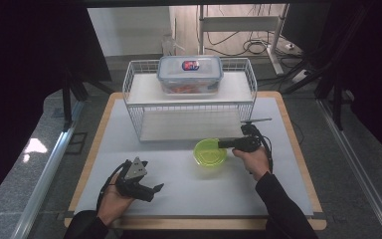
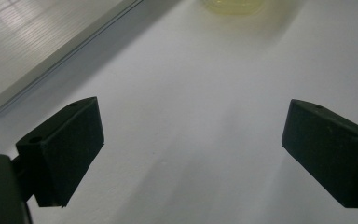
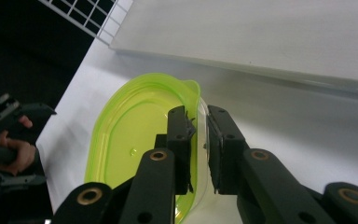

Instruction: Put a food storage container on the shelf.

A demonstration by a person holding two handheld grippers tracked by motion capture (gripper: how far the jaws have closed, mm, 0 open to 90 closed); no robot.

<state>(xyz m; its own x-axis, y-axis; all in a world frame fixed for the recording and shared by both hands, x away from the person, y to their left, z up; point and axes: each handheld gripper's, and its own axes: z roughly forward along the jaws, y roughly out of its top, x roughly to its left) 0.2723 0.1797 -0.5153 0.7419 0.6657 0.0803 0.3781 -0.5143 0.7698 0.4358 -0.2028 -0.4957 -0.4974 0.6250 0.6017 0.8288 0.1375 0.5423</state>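
A round yellow-green lid sits on a clear tub on the white mat, just in front of the wire rack. My right gripper reaches in from the right and is shut on the lid's near rim. In the right gripper view its jaws pinch the rim of the green lid, one inside and one outside. My left gripper rests low at the front left, held in a hand, apart from the lid. Its jaws stand wide open over bare mat, with the tub's edge far ahead.
A white wire rack stands at the back of the mat, with a clear lidded food box on its top shelf. The rack's lower shelf lies just beyond the lid. The wooden table edge frames the mat.
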